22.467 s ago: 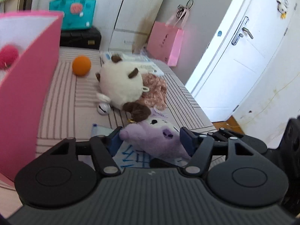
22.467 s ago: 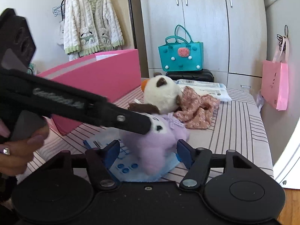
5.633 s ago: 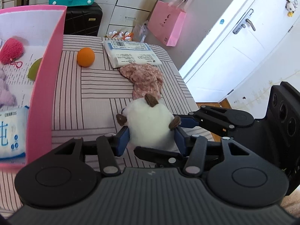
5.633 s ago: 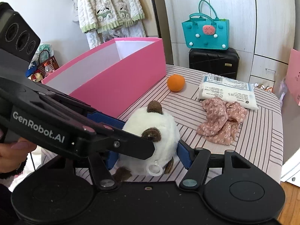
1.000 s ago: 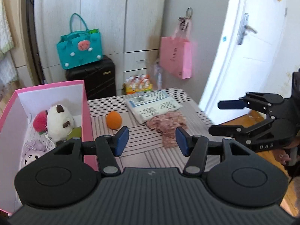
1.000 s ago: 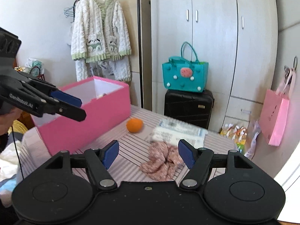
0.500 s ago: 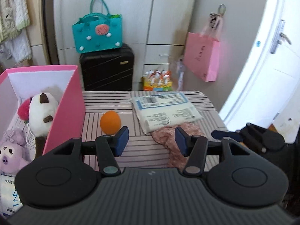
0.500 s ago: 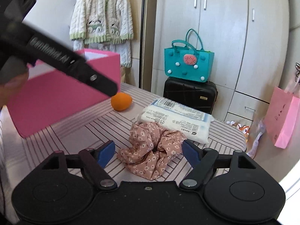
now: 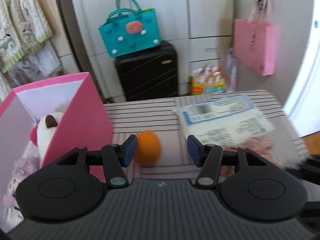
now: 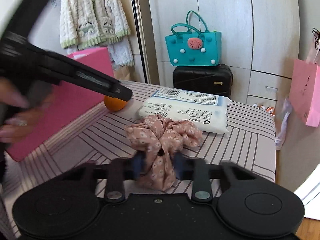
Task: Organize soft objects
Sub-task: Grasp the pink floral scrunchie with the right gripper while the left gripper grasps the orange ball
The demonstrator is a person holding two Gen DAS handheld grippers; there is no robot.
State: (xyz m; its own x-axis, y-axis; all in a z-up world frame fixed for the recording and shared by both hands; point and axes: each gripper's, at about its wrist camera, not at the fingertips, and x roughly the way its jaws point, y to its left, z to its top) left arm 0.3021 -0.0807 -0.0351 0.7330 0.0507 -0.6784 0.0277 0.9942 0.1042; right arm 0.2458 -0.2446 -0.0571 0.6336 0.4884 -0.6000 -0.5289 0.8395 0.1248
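Through the left wrist camera I see my left gripper [image 9: 162,150] with its blue-padded fingers spread wide and holding nothing, coming in low over the striped tablecloth [image 9: 144,116] toward the round orange plush ball [image 9: 148,147]. The ball sits just inside the left pad, off-centre in the gap, right beside the outer wall of the tall pink cardboard box [image 9: 84,120], where a white plush toy with brown ears [image 9: 47,132] already lies. To do this well I would shift slightly left so the ball is centred before closing, and squeeze gently, since it looks likely to roll. Through the right wrist camera, my right gripper [image 10: 158,165] has its fingers drawn in on the near lobe of the pink floral fabric scrunchie [image 10: 162,138]; motion blur keeps me from telling whether the pads are fully pressed on it yet. The scrunchie lies on the cloth touching the front edge of the white plastic-wrapped tissue pack [image 10: 186,108], with the box off to the left, so I judge a firm pinch on bunched fabric, then a lift clear of the pack.
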